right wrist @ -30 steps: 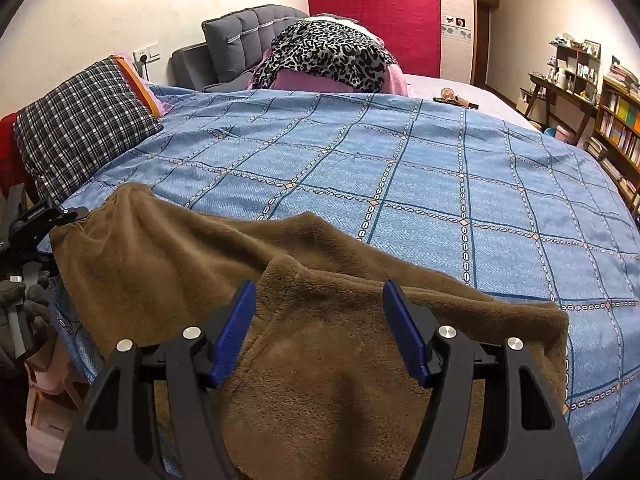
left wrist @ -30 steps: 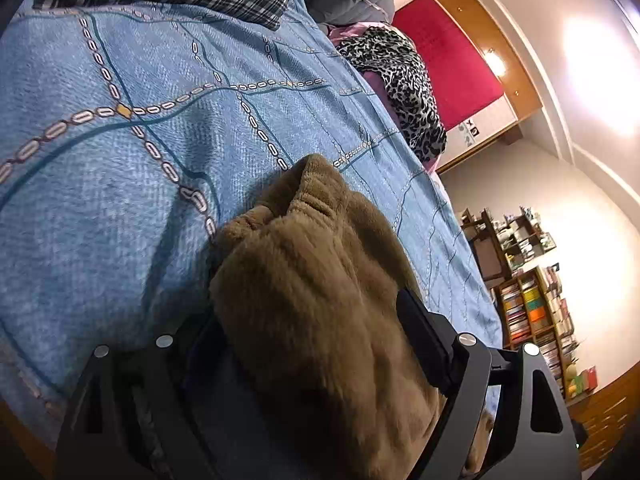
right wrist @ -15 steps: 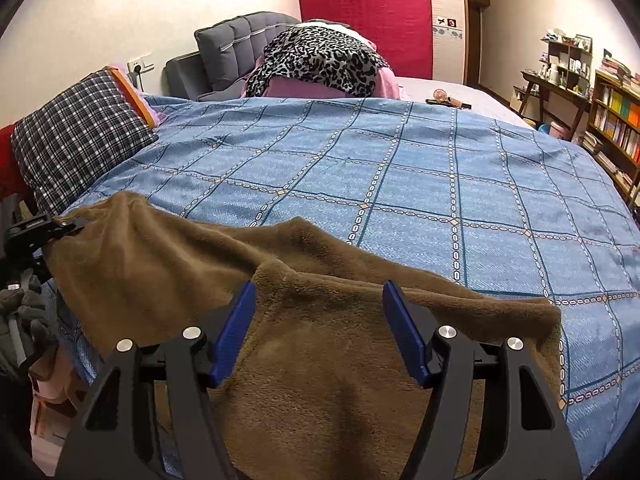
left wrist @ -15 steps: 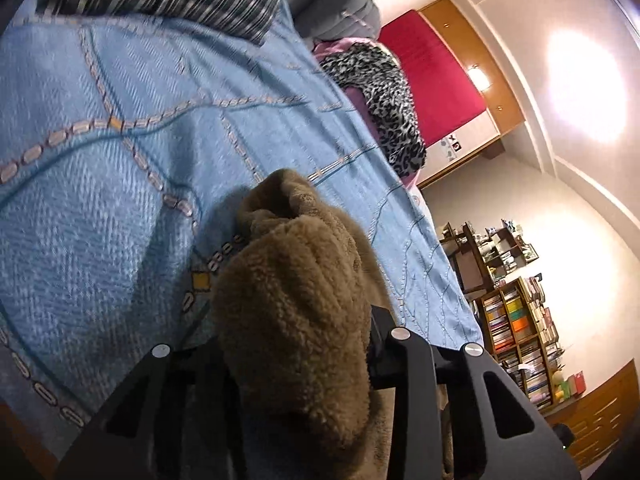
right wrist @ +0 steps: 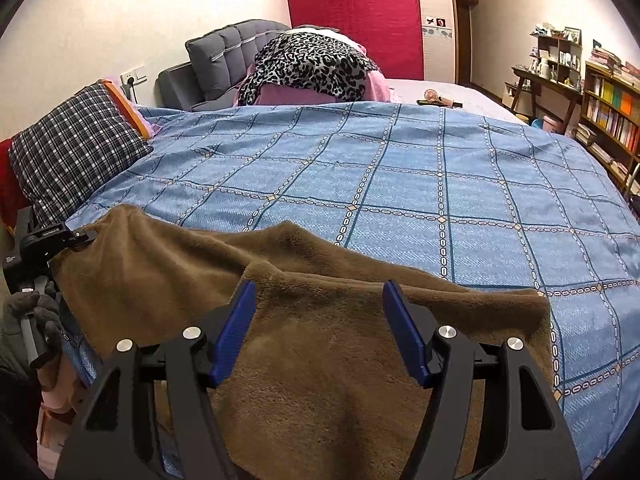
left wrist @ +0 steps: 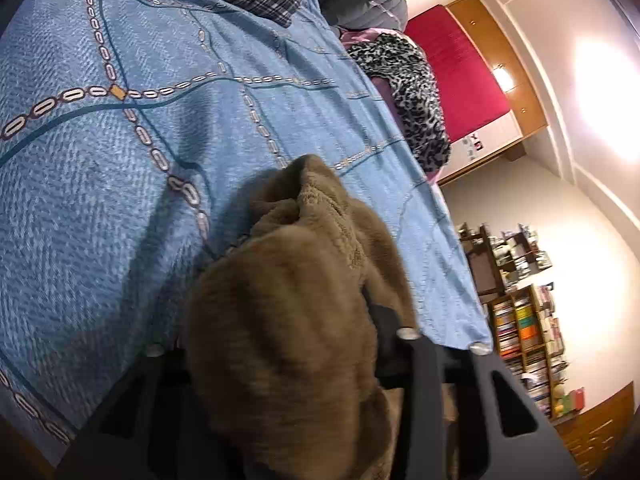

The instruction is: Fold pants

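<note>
Left gripper (left wrist: 288, 360) pinching one end of brown fleece pants (right wrist: 320, 360) at the near edge of the bed.

The right gripper (right wrist: 316, 328) hovers with its 2 blue pads (right wrist: 234, 332) spread above the fabric, gripping nothing. The pants look soft, thick and limp, likely light and easy to bunch, so edges or corners seem the best hold. Their long axis runs left to right along the near side of the blue checked bedspread (right wrist: 400, 184), draping partly off; beyond lie a plaid pillow (right wrist: 76, 144) and a leopard-print throw (right wrist: 312, 64).
</note>
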